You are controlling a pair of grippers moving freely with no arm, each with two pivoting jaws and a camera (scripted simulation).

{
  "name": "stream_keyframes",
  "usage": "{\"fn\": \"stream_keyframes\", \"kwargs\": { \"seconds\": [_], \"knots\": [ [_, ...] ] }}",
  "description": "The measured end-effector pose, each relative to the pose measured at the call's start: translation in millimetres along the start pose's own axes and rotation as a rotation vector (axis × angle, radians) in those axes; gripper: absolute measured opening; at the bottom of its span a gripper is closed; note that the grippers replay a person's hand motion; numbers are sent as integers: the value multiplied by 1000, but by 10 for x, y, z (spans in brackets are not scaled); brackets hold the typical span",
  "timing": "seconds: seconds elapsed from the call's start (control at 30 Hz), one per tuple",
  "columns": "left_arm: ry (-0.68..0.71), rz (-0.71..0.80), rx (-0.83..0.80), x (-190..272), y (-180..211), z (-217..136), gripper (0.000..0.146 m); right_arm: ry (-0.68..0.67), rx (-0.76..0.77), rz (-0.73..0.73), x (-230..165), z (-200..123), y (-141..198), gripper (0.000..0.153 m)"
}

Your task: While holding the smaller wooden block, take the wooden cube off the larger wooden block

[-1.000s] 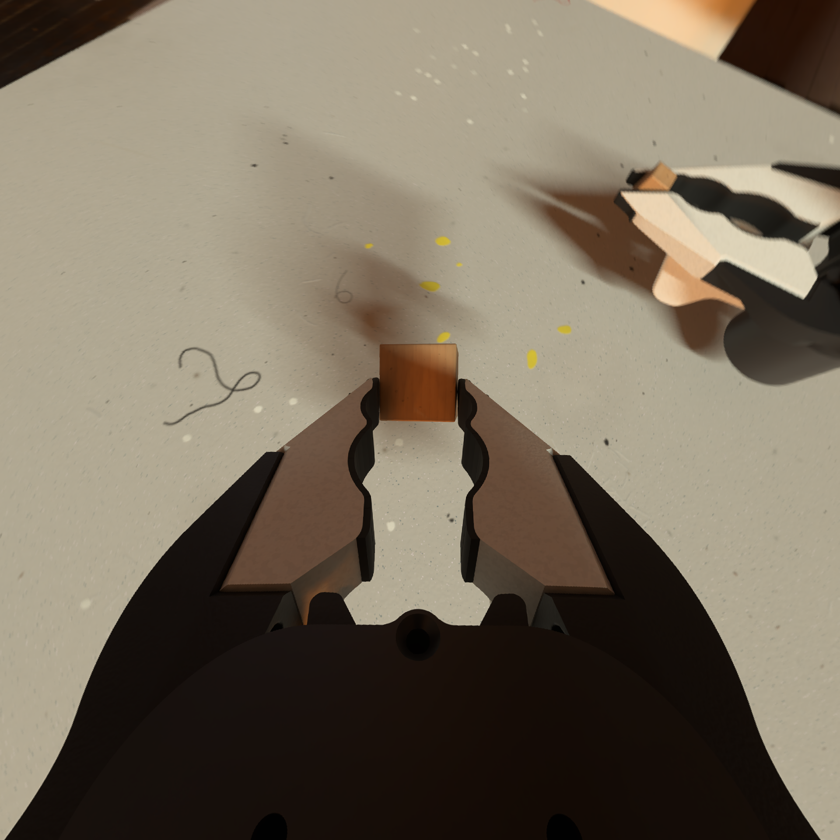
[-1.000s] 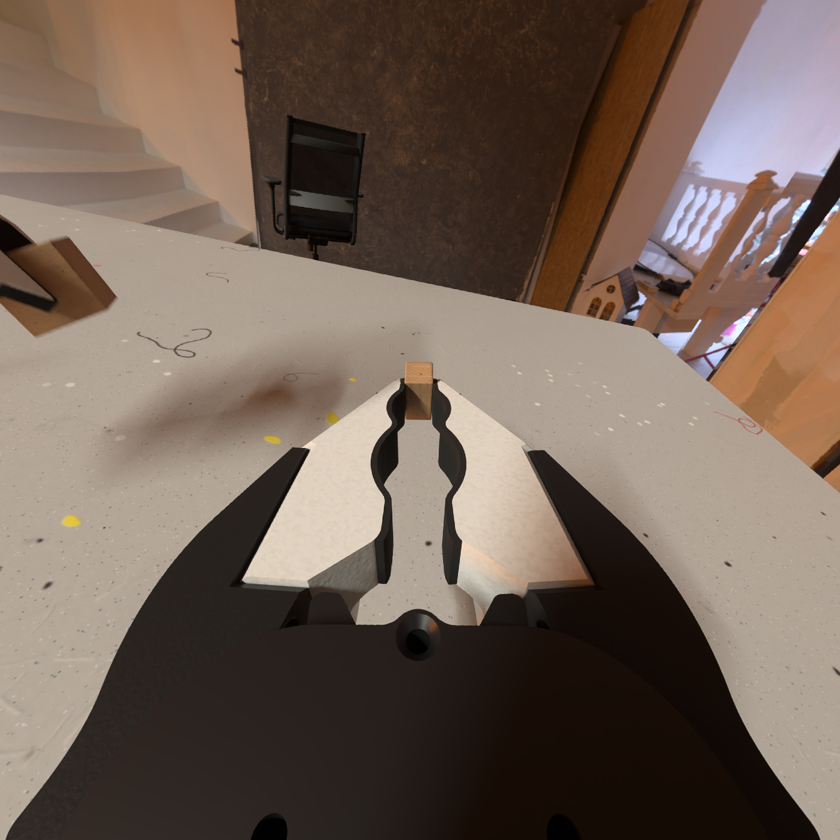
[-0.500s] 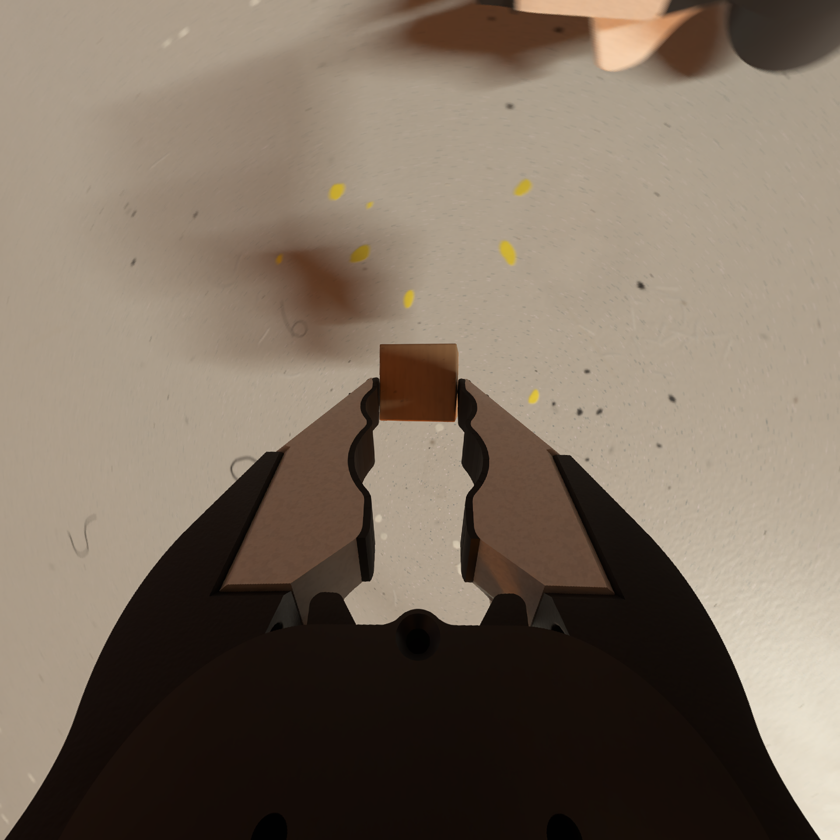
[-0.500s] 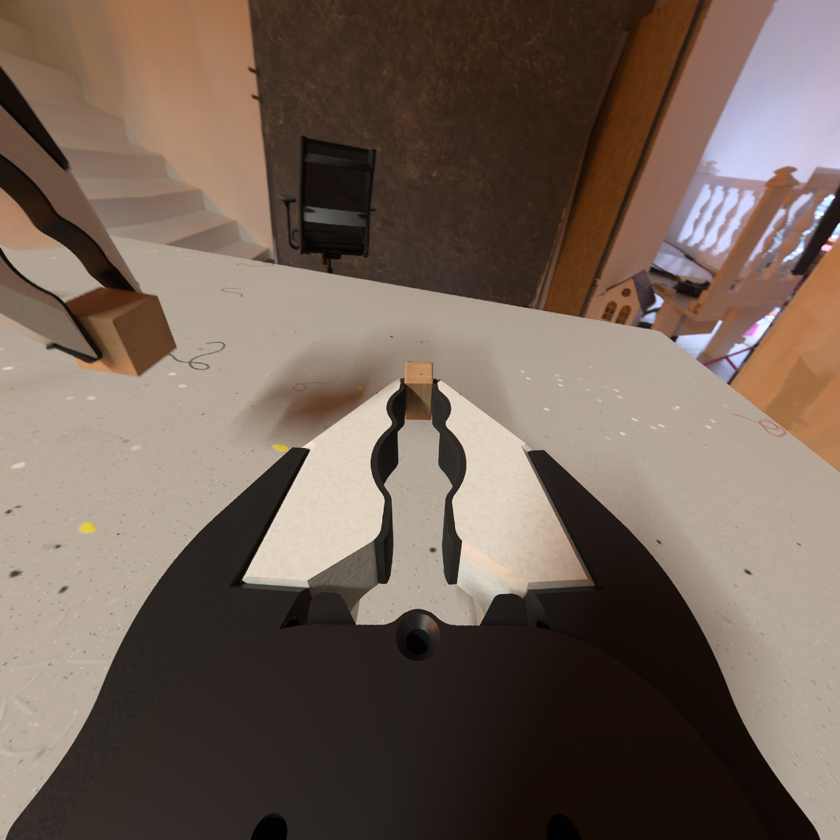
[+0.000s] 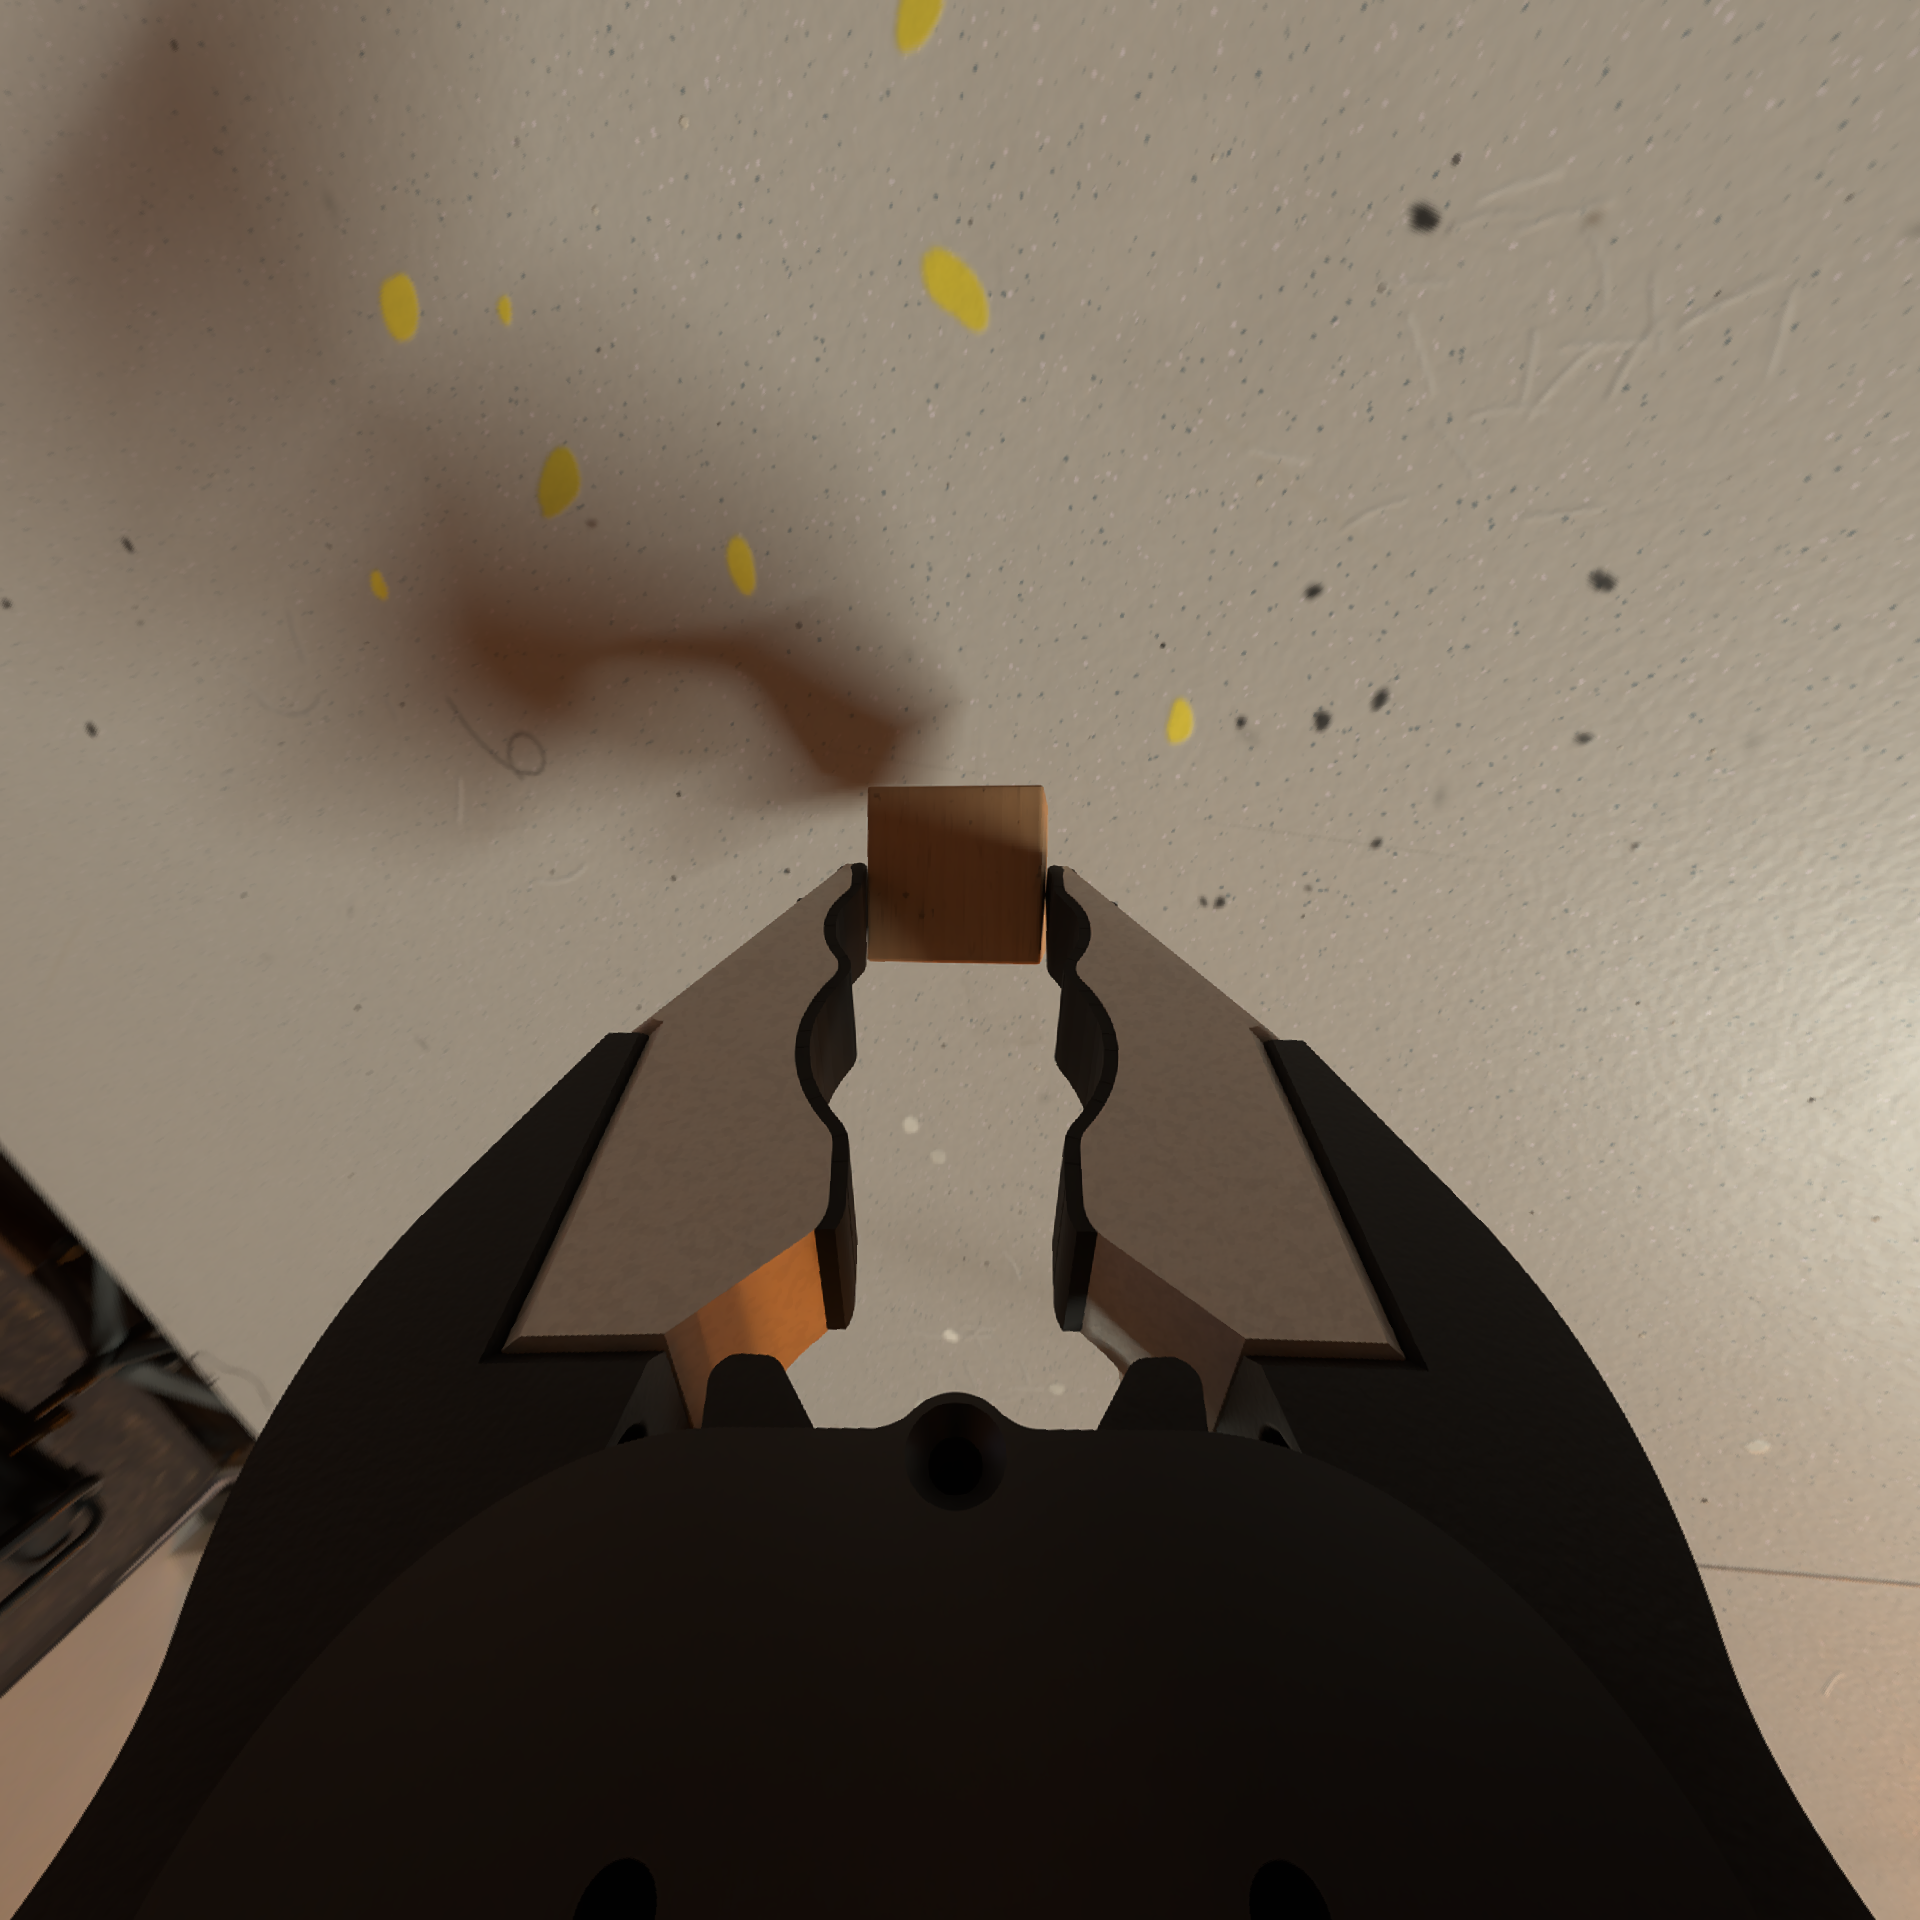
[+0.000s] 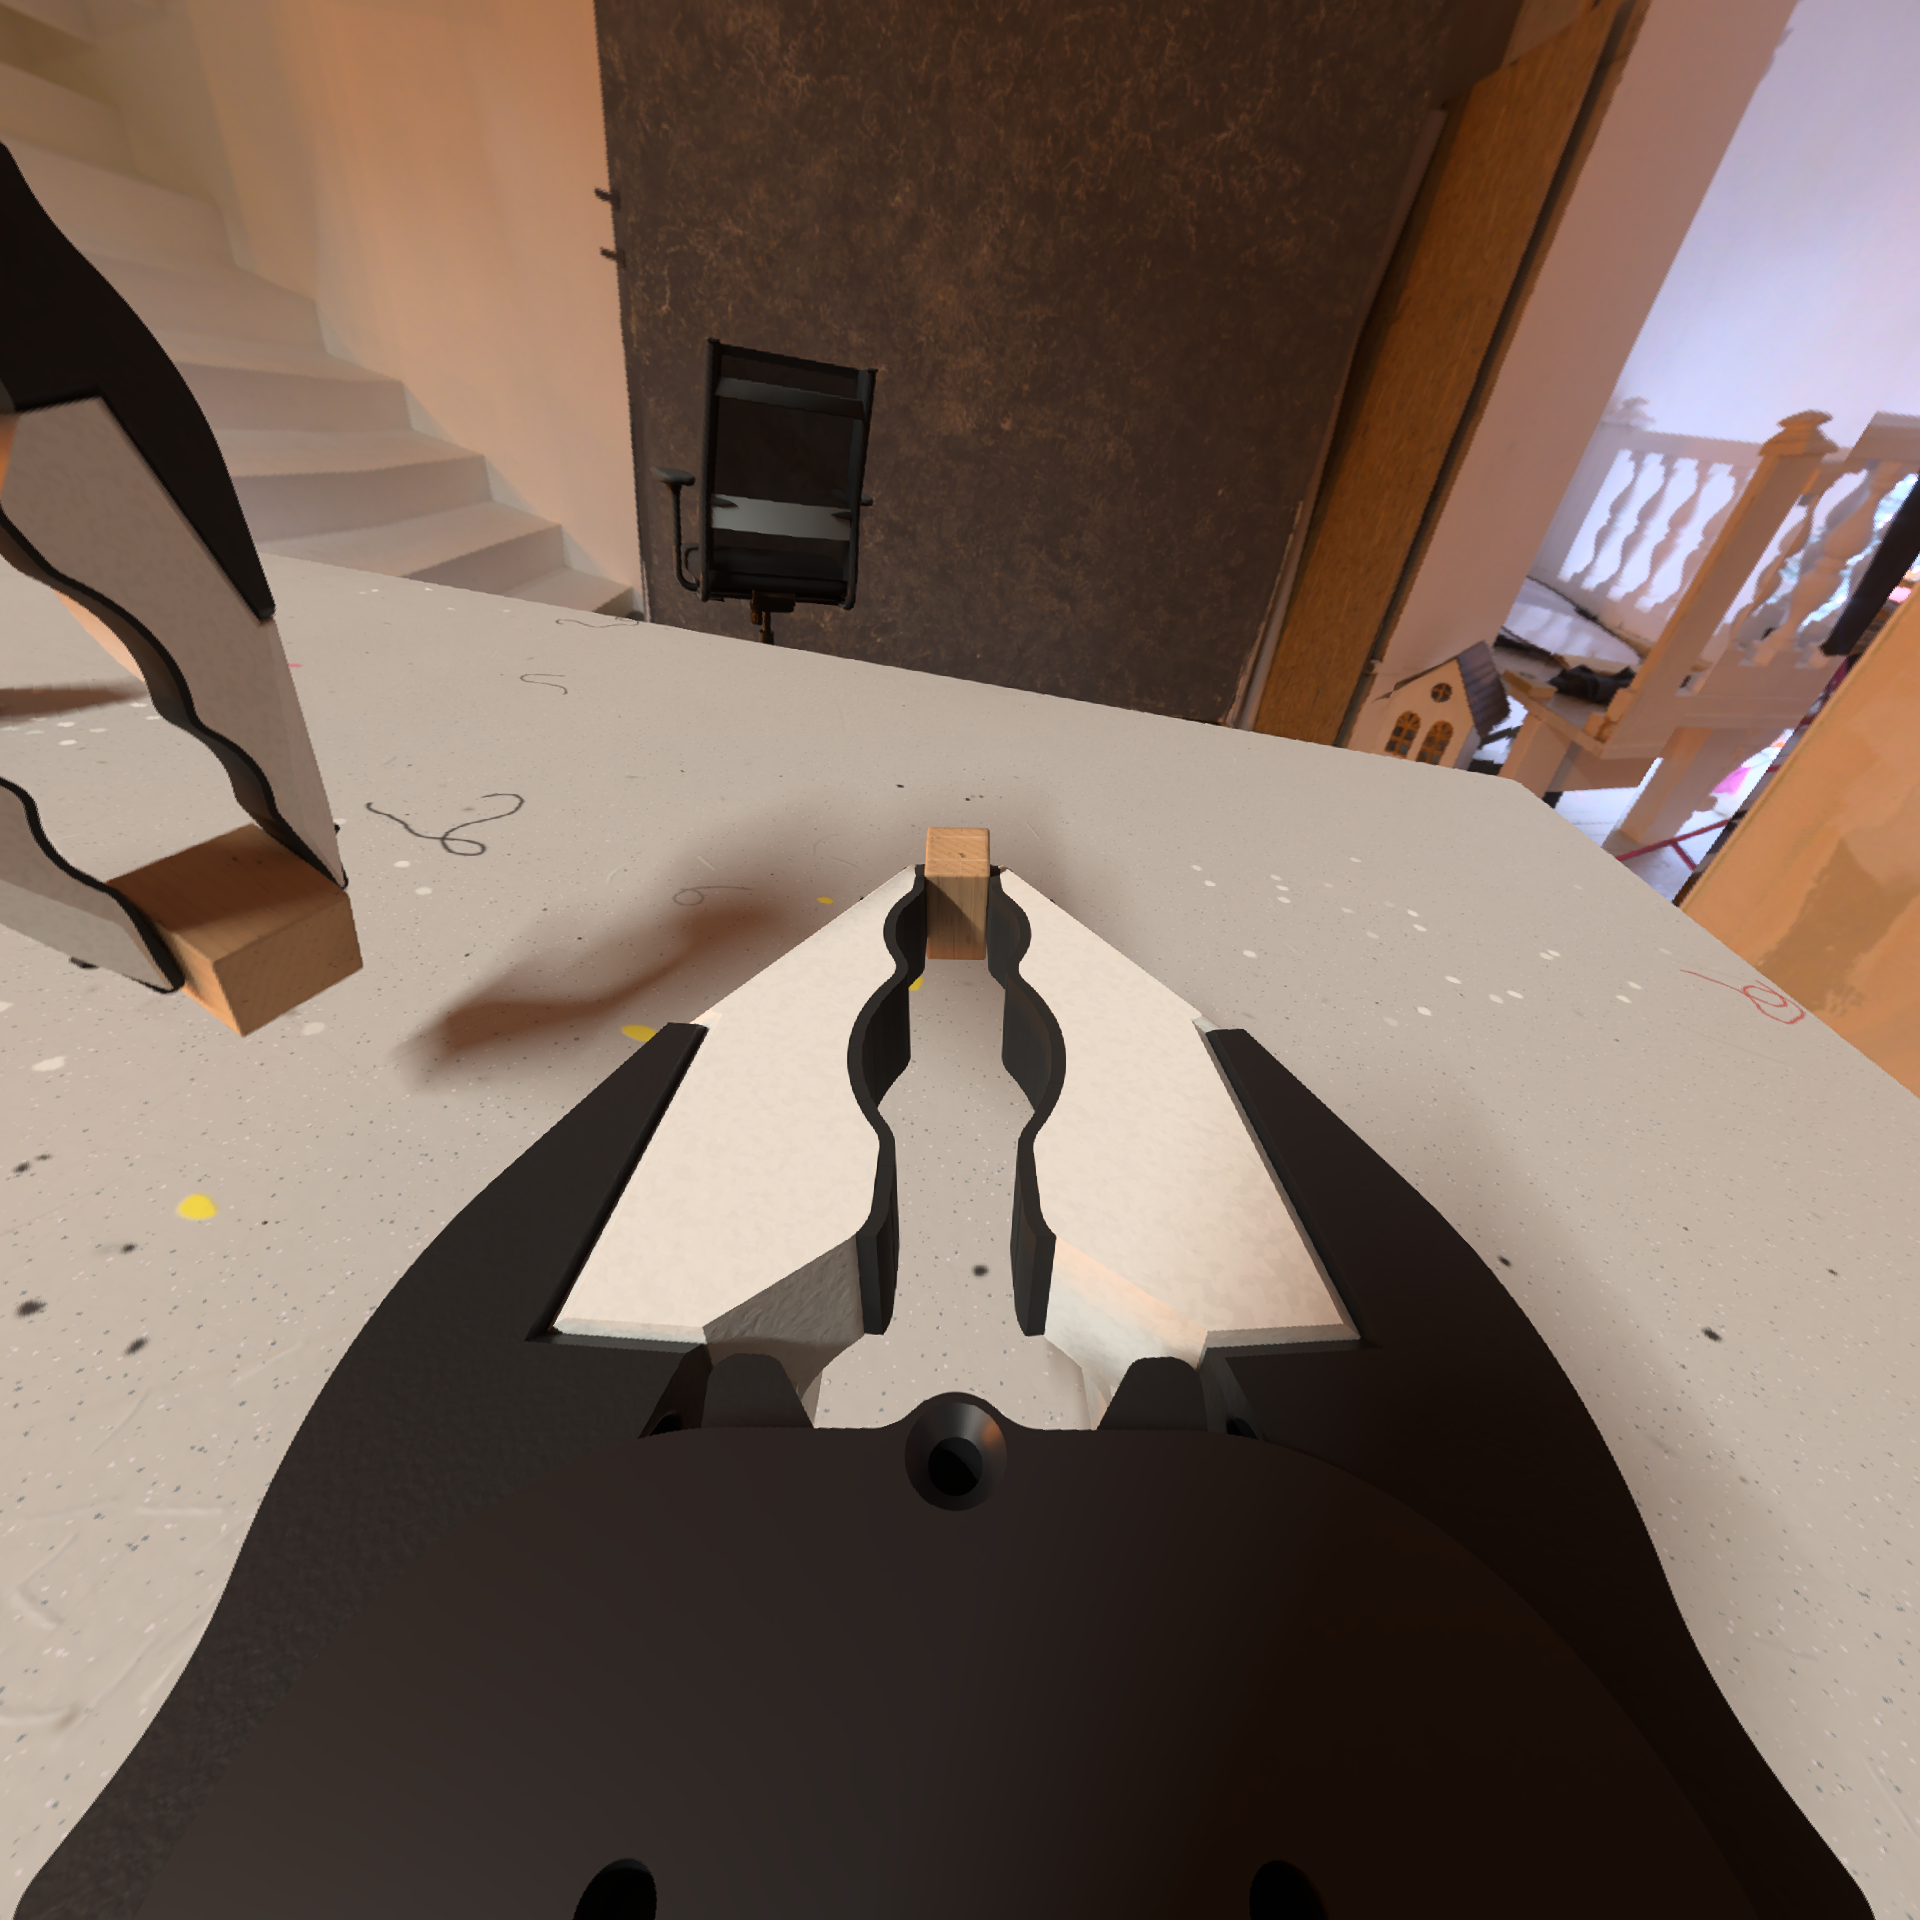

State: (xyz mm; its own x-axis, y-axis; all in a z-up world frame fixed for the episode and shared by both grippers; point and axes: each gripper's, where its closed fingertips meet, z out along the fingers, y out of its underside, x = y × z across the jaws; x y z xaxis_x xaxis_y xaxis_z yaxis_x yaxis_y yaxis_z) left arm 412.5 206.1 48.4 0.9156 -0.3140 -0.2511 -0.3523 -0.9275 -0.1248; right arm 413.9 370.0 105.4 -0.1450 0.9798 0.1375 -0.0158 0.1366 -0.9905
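Far left in the right wrist view, the left gripper (image 6: 244,925) reaches down from the upper corner with its fingers clamped on a wooden block (image 6: 265,961), the wider of the two pieces in sight. The block is tilted, and its brown shadow (image 6: 582,1003) lies apart from it on the table (image 6: 1351,1091). In the left wrist view, the same gripper (image 5: 956,904) points down at the speckled grey table (image 5: 1455,520). The block (image 5: 956,868) is pinched at the very tips and shows a square face. Yellow paint spots (image 5: 954,289) and a curved brown shadow (image 5: 675,665) lie on the table beyond it. Further right in the right wrist view, a dark scribble (image 6: 452,826) marks the tabletop. Behind it are pale stairs (image 6: 364,468), then a black office chair (image 6: 784,488) against a dark wall (image 6: 1039,260). In the centre, the right gripper (image 6: 956,909) has its fingers closed on the smaller wooden block (image 6: 956,883). This narrow piece stands upright between the tips, and its square top rises just above them. I cannot tell whether it touches the table. The two held pieces are well apart. No other wooden piece shows in either view. To the right are a small toy house (image 6: 1439,701) and a white railing (image 6: 1766,540).
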Motion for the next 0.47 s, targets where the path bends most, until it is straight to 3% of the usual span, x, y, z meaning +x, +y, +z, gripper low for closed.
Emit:
{"fn": "stream_keyframes", "kwargs": {
  "seconds": [0.2, 0.47],
  "knots": [
    [94, -47, 127, 76, -116, 89, 34, 5, 2, 4, 31, 0, -3, 10],
    [106, -118, 198, 60, -148, 103, 34, -1, 3, -4, 16, 4, -8, 10]
  ]
}}
